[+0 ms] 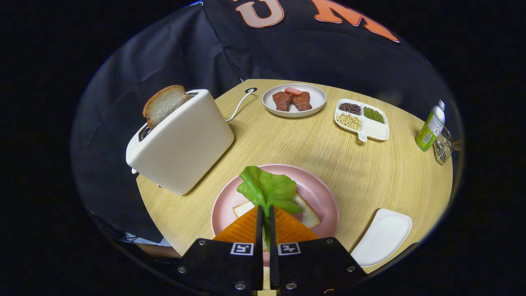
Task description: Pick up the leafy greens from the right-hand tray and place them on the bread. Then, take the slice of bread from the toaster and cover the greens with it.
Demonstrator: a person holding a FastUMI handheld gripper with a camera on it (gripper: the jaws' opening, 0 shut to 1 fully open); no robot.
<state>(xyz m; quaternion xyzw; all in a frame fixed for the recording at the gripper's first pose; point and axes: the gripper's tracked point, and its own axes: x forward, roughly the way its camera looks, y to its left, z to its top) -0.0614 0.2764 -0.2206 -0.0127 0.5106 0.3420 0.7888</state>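
Above the pink plate (324, 197), the tool (266, 218) pinches the stem of the leafy greens (267, 188) between both fingers, the leaves hanging over the bread slice (310, 216) on that plate. Lowering until the leaves rest flat on the bread before releasing should keep them centred. The toaster (185, 144) holds the second slice (163, 105).

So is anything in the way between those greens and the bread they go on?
Nothing visible. The hand-held gripper is shut on the leafy greens, hanging right over the bread on the pink plate.
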